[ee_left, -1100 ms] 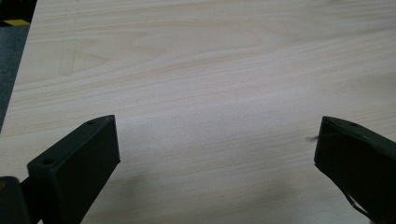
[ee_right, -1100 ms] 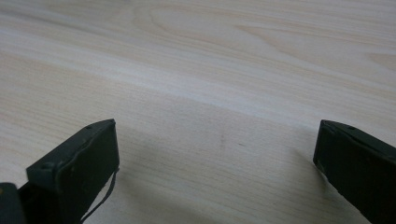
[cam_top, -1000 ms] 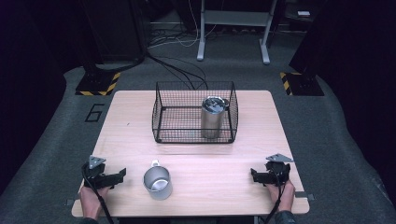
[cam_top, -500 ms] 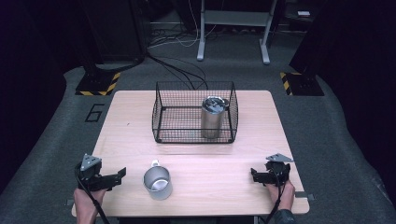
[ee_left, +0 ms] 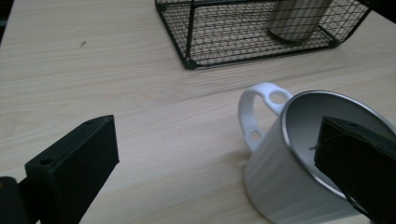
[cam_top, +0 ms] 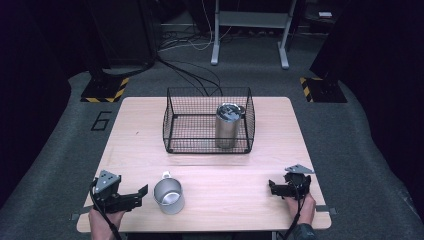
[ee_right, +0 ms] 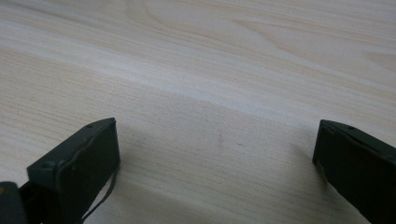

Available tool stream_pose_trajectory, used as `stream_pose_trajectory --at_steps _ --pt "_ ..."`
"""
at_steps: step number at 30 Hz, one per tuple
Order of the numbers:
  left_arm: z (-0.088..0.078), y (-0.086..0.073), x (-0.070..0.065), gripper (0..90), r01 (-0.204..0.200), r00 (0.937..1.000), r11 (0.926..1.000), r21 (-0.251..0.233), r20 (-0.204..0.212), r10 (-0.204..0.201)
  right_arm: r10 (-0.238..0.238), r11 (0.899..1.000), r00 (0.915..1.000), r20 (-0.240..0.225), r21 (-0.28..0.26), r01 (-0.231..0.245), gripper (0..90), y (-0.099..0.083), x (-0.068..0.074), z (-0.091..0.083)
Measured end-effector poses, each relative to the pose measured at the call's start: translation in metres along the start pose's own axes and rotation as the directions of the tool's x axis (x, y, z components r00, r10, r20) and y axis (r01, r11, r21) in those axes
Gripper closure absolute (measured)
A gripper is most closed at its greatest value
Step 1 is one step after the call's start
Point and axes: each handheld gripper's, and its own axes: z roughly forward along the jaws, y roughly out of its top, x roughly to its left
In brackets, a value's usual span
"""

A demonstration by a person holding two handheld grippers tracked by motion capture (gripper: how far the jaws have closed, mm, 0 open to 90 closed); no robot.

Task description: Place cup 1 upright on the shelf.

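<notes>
Your left gripper (cam_top: 137, 196) sat at the table's (cam_top: 250, 200) seven o'clock corner, jaws wide apart, its right jaw over the rim of the white mug (cam_top: 168, 196) (handle toward twelve o'clock). Your right gripper (cam_top: 274, 187) rested at five o'clock, jaws also spread, nothing between them. The wire basket (cam_top: 190, 120) held a steel tumbler (cam_top: 227, 125).
</notes>
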Motion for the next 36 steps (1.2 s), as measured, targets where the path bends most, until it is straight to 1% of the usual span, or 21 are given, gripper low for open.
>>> stream_pose_trajectory --at_steps 2,3,4,6,7,8,9,10,15,17,18,21,22,23,26,28,29,30,34,35,36 --pt "0.0 0.001 -0.007 0.0 -0.008 0.9999 0.9999 -0.009 0.015 0.008 0.011 1.0 0.9999 -0.001 0.005 -0.011 0.1 0.0 0.001 0.0" --pt "0.0 0.002 -0.011 0.0 -0.018 0.9995 0.9998 -0.008 0.026 0.018 -0.006 1.0 1.0 -0.002 0.001 0.006 0.1 0.0 -0.001 0.0" --pt "0.001 0.002 -0.016 0.0 -0.021 0.9993 0.9996 -0.019 0.031 0.021 -0.005 1.0 1.0 -0.002 0.001 0.005 0.1 0.0 -0.001 0.0" --pt "0.004 0.003 -0.025 0.0 -0.039 0.9981 0.9991 -0.014 0.048 0.039 -0.006 1.0 1.0 -0.002 0.001 0.006 0.2 0.0 -0.001 0.0" --pt "0.004 0.003 -0.025 0.0 -0.039 0.9981 0.9991 -0.014 0.048 0.039 -0.006 1.0 1.0 -0.002 0.001 0.006 0.2 0.0 -0.001 0.0" --pt "0.007 0.003 -0.032 0.0 -0.052 0.9965 0.9987 0.002 0.066 0.052 0.0 1.0 1.0 -0.002 0.002 0.0 0.2 0.0 0.0 0.0" --pt "0.009 0.003 -0.034 0.0 -0.06 0.9956 0.9981 0.014 0.073 0.059 0.0 1.0 1.0 -0.002 0.001 0.0 0.2 0.0 0.0 0.0" --pt "0.011 0.003 -0.037 0.0 -0.052 0.9954 0.9985 0.016 0.081 0.051 0.001 1.0 1.0 -0.002 0.001 -0.001 0.6 0.0 0.0 0.0" --pt "0.021 0.003 -0.051 0.0 -0.067 0.9947 0.9977 0.013 0.079 0.066 0.008 1.0 1.0 -0.003 -0.004 -0.008 1.1 0.0 0.0 0.0" --pt "0.024 0.003 -0.054 0.0 -0.076 0.9935 0.9968 0.022 0.086 0.074 -0.001 1.0 1.0 -0.003 -0.002 0.001 1.3 0.0 0.0 0.0" --pt "0.026 0.003 -0.055 0.0 -0.083 0.9934 0.9963 0.022 0.082 0.081 0.008 1.0 1.0 -0.004 0.001 -0.008 1.3 0.0 0.0 0.0" --pt "0.031 0.001 -0.059 0.0 -0.086 0.9935 0.996 0.025 0.077 0.084 0.011 1.0 0.9999 -0.002 0.002 -0.011 1.4 0.0 0.001 0.0" --pt "0.033 0.001 -0.06 0.0 -0.088 0.9936 0.9957 0.028 0.073 0.086 0.002 1.0 1.0 0.0 -0.001 -0.002 1.5 0.0 0.0 0.0" --pt "0.034 0.0 -0.061 0.0 -0.086 0.9941 0.9959 0.026 0.068 0.084 -0.005 1.0 1.0 0.001 -0.004 0.005 1.6 0.0 -0.001 0.0" --pt "0.038 -0.003 -0.063 0.0 -0.088 0.9939 0.9954 0.04 0.07 0.085 0.001 1.0 1.0 0.0 -0.002 -0.001 1.6 0.0 0.0 0.0" --pt "0.041 -0.005 -0.066 0.0 -0.083 0.9943 0.9959 0.037 0.07 0.08 0.001 1.0 1.0 0.0 -0.002 -0.001 1.6 0.0 0.0 0.0" --pt "0.041 -0.006 -0.067 0.0 -0.08 0.994 0.9961 0.038 0.078 0.076 0.001 1.0 1.0 0.0 -0.002 -0.001 1.6 0.0 0.0 0.0" --pt "0.041 -0.006 -0.068 0.0 -0.081 0.9942 0.9963 0.028 0.073 0.079 0.001 1.0 1.0 0.0 -0.002 -0.001 1.6 0.0 0.0 0.0" --pt "0.041 -0.006 -0.071 0.2 -0.083 0.9945 0.9963 0.024 0.066 0.081 0.001 1.0 1.0 0.0 -0.002 -0.001 1.7 0.0 0.0 0.0" --pt "0.042 -0.007 -0.072 0.2 -0.087 0.9934 0.9957 0.031 0.077 0.084 -0.013 1.0 0.9999 0.001 -0.006 0.013 1.7 0.0 -0.001 0.0" --pt "0.043 -0.007 -0.073 0.2 -0.083 0.9935 0.996 0.034 0.081 0.08 -0.014 1.0 0.9999 0.001 -0.006 0.014 1.7 0.0 -0.001 0.0"
